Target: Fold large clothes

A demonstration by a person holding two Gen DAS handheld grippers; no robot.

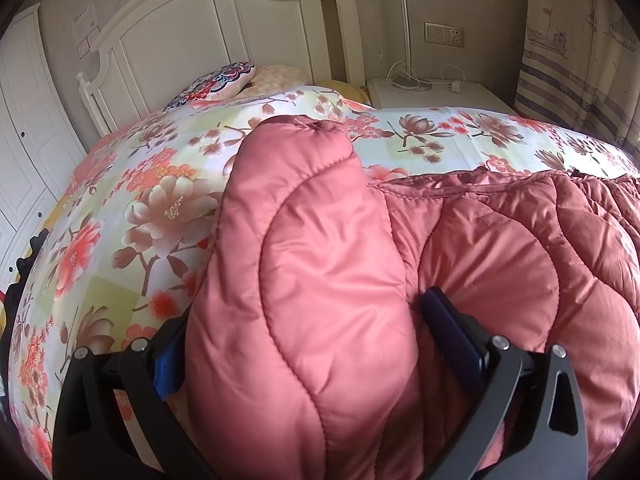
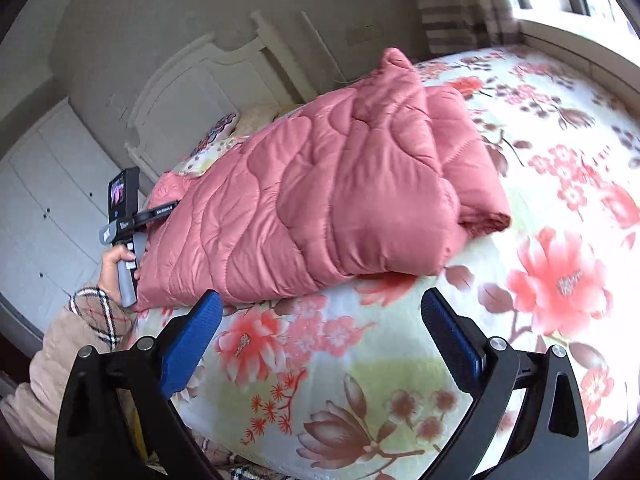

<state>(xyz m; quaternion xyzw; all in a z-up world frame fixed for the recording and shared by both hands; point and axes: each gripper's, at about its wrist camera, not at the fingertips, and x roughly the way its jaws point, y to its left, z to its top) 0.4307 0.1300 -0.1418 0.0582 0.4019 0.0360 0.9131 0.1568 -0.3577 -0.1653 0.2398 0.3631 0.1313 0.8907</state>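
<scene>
- The pink quilted jacket (image 2: 320, 200) is lying folded on the floral bedspread (image 2: 540, 280), stretching from the left edge of the bed toward its middle, with its near long side running close to the near edge.
- The left gripper (image 1: 304, 328) is clamping a thick puffy fold of the jacket (image 1: 312, 280) between its fingers, the blue pads (image 1: 452, 332) pressing into the padding from either side.
- In the right wrist view the left gripper (image 2: 132, 220) is showing at the left end of the jacket, right at the left edge of the bed, with the person's left hand (image 2: 114, 264) wrapping around its grey handle.
- The gripped fold is rising in a rounded hump toward the headboard (image 1: 208, 24), while the rest of the jacket is spreading flat to the right across the bedspread (image 1: 132, 184).
- The right gripper (image 2: 320, 332) is hovering over the bedspread just off the jacket's near side, its fingers spread wide apart and holding nothing; the blue pads (image 2: 192, 344) are touching no fabric.
- A second layer of the jacket is lying doubled over at the right end, its folded corner (image 2: 480, 216) resting on the bedspread toward the middle of the bed.
- Two pillows (image 1: 224, 84) are sitting at the head of the bed against the headboard.
- A white nightstand (image 1: 436, 96) with a lamp base and cables is standing beside the far right corner of the bed, next to a curtain (image 1: 580, 48).
</scene>
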